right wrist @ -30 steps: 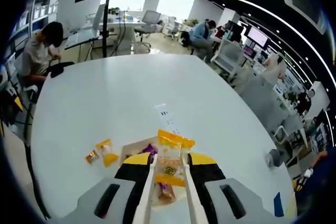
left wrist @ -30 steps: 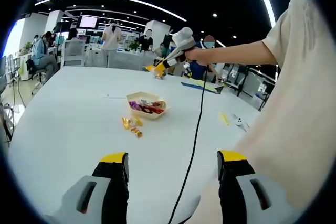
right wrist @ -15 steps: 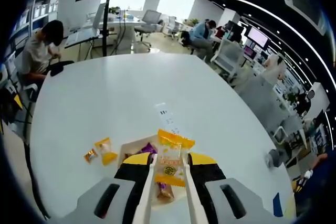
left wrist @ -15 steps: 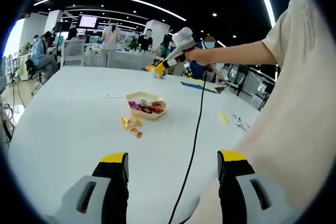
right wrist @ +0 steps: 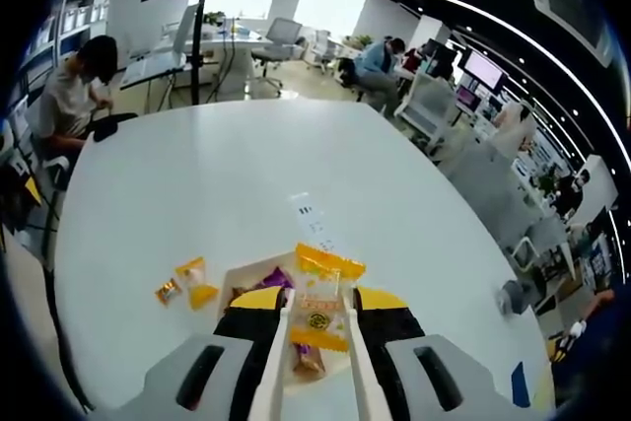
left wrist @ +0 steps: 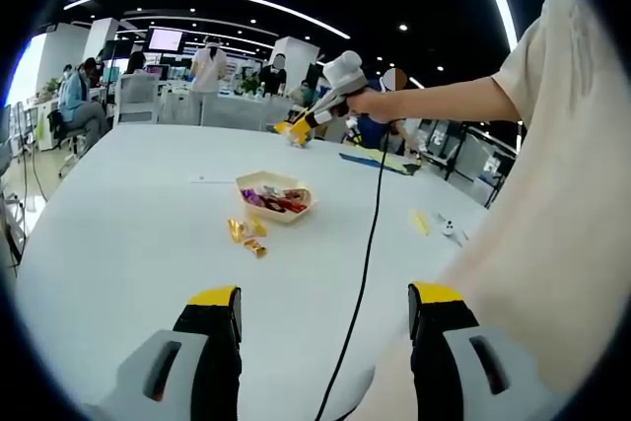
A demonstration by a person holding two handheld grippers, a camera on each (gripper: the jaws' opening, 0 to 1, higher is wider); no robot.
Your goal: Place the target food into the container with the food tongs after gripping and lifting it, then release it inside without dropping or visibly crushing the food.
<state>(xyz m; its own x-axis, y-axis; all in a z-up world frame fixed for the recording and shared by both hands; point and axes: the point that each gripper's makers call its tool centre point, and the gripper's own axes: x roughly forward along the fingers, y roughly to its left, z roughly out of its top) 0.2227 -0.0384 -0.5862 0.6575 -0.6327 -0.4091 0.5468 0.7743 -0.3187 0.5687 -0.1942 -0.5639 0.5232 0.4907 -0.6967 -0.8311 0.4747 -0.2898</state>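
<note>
White table spreads ahead in the left gripper view, where the left gripper hangs low with its jaws wide apart and empty. A shallow container of wrapped snacks sits mid-table, two loose yellow packets just beside it. Above it, the right gripper is held out on a bare arm.

In the right gripper view, the right gripper pinches tongs onto an orange snack packet, directly over the container.

Bare table around tray, loose wrappers beside it
</note>
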